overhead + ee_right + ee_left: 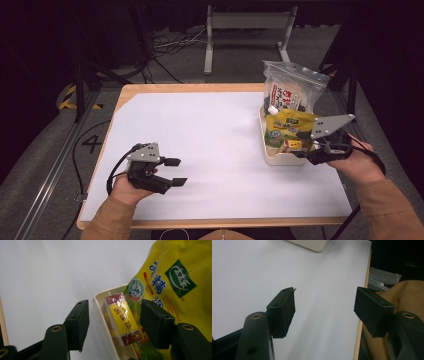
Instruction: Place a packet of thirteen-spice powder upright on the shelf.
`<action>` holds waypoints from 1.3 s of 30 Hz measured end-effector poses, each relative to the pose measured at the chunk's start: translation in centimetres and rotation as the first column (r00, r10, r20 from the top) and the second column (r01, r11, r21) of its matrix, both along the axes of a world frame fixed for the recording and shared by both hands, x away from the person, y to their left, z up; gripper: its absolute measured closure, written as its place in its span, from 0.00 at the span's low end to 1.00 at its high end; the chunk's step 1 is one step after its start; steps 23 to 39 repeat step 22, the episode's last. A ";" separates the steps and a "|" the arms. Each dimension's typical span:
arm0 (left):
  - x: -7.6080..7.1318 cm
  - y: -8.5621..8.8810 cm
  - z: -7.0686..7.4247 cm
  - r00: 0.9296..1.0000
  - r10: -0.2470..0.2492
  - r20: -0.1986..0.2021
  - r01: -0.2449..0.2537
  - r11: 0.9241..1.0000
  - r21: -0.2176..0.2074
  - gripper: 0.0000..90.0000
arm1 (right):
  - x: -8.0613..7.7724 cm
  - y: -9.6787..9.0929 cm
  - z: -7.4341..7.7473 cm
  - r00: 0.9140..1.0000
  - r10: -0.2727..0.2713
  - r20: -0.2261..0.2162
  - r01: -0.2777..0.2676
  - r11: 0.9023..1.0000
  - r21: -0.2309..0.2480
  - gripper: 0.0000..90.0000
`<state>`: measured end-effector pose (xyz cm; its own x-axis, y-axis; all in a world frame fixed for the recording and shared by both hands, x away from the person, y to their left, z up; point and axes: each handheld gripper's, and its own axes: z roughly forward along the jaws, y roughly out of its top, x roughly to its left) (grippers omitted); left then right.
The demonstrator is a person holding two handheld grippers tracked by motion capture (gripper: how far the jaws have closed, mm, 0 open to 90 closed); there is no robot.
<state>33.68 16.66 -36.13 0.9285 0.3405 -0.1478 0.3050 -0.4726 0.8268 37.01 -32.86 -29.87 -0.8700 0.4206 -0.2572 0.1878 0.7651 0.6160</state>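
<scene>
A cream tray (278, 159) stands at the table's right side, holding a clear printed bag (292, 91), a yellow pouch (286, 127) and a small yellow-and-red box (292, 145). My right gripper (306, 148) hovers at the tray's near end, open. In the right gripper view its jaws straddle the tray wall (98, 315) and the box (121, 319), with the yellow pouch (175, 280) behind; neither jaw presses the box. My left gripper (175, 172) rests open over the white table at the lower left, and the left gripper (324, 312) has nothing between its jaws.
The white table top (200, 135) has a wooden rim (220, 223). A corner of the tray (312, 244) shows at the top of the left gripper view. Black stands and cables lie on the floor beyond the table. A sleeve (404, 292) sits near the right edge.
</scene>
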 end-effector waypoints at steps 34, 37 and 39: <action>-1.9 5.7 -3.8 0.968 0.245 0.045 -0.237 0.962 -0.133 0.20 | -5.0 -4.8 -8.3 0.945 -0.325 -0.021 0.312 0.885 0.345 0.17; -1.9 5.7 -3.8 0.968 0.245 0.045 -0.237 0.962 -0.133 0.20 | -5.0 -4.8 -8.3 0.945 -0.325 -0.021 0.312 0.885 0.345 0.17; -1.9 5.7 -3.8 0.968 0.245 0.045 -0.237 0.962 -0.133 0.20 | -5.0 -4.8 -8.3 0.945 -0.325 -0.021 0.312 0.885 0.345 0.17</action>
